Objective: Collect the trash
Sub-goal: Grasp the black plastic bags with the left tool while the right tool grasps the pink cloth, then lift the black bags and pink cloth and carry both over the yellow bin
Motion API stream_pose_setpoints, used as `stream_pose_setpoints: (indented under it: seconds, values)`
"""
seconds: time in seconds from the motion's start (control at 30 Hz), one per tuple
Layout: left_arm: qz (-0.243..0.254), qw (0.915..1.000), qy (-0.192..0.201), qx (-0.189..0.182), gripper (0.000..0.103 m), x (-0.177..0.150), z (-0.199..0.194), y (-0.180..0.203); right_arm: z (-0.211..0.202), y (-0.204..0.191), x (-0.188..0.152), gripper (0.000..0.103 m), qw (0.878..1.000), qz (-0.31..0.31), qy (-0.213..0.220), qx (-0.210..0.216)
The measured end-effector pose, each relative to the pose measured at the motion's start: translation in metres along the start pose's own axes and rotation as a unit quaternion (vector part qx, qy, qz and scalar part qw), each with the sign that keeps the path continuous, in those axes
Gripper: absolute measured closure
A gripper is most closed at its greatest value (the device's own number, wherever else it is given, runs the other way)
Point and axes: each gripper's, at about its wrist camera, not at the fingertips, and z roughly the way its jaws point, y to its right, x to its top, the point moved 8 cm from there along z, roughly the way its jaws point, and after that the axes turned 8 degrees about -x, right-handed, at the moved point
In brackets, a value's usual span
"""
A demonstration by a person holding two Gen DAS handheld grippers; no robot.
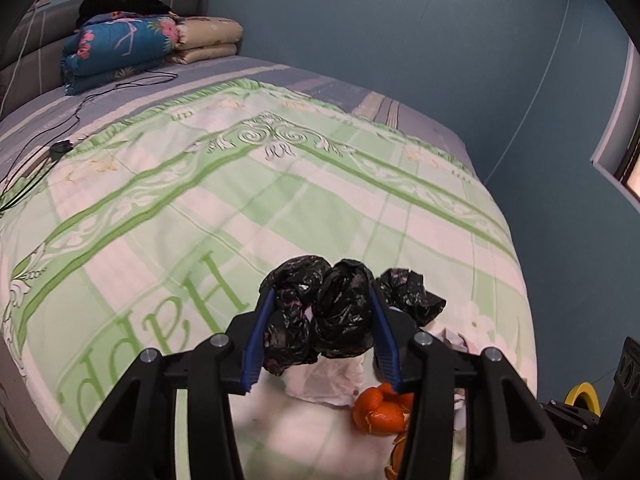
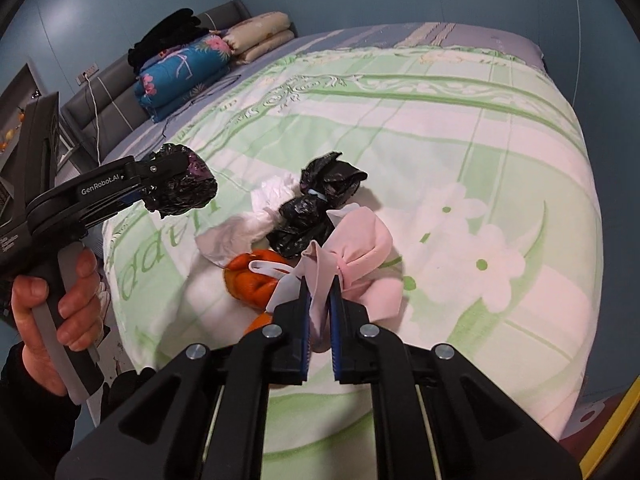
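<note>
Left wrist view: the left gripper (image 1: 322, 330) pinches a crumpled black plastic bag (image 1: 320, 320), lifted clear of the bed (image 1: 160, 208). It looks light, soft and crushable, so a squeeze across its bulk should hold. Orange peel (image 1: 380, 408) and white paper (image 1: 328, 380) lie below.

Right wrist view: the right gripper (image 2: 320, 296) is pressed together on the edge of a pink cloth (image 2: 360, 248), limp and light, best taken by a bunched fold. A tied black bag (image 2: 316, 208) rests just beside it on the bed.
</note>
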Motion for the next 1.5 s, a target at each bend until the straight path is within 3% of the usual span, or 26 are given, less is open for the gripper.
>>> stream_pose_setpoints:
  seconds: [0.6, 0.9, 0.93, 0.97, 1.03, 1.33, 1.4, 1.43, 1.5]
  values:
    - [-0.014, 0.9994, 0.031, -0.003, 0.059, -0.007, -0.054, 0.000, -0.059, -0.009, 0.000, 0.100, 0.999, -0.022, 0.046, 0.004]
    - [-0.005, 0.9995, 0.028, -0.011, 0.059, -0.015, -0.061, 0.015, -0.041, -0.027, -0.042, 0.098, 0.997, -0.077, -0.006, 0.023]
    - [-0.005, 0.9995, 0.027, -0.013, 0.059, -0.016, -0.061, 0.015, -0.037, -0.029, -0.048, 0.092, 0.996, -0.081, -0.012, 0.021]
    - [-0.006, 0.9995, 0.027, -0.013, 0.059, -0.017, -0.061, 0.016, -0.035, -0.031, -0.052, 0.076, 0.996, -0.084, -0.014, 0.020]
    - [-0.004, 0.9996, 0.026, -0.013, 0.059, -0.018, -0.061, 0.017, -0.031, -0.037, -0.060, 0.054, 0.995, -0.091, -0.017, 0.023]
    - [-0.009, 0.9994, 0.026, -0.019, 0.059, -0.020, -0.063, 0.017, 0.008, -0.045, -0.080, 0.057, 0.992, -0.117, -0.057, -0.003]
    - [-0.008, 0.9995, 0.024, -0.019, 0.059, -0.020, -0.062, 0.016, 0.015, -0.042, -0.079, 0.072, 0.991, -0.117, -0.057, -0.016]
    - [-0.009, 0.9995, 0.022, -0.020, 0.059, -0.021, -0.061, 0.016, 0.014, -0.040, -0.075, 0.089, 0.992, -0.114, -0.052, -0.022]
    - [-0.010, 0.9995, 0.021, -0.022, 0.059, -0.021, -0.061, 0.015, 0.007, -0.035, -0.064, 0.097, 0.994, -0.097, -0.042, -0.012]
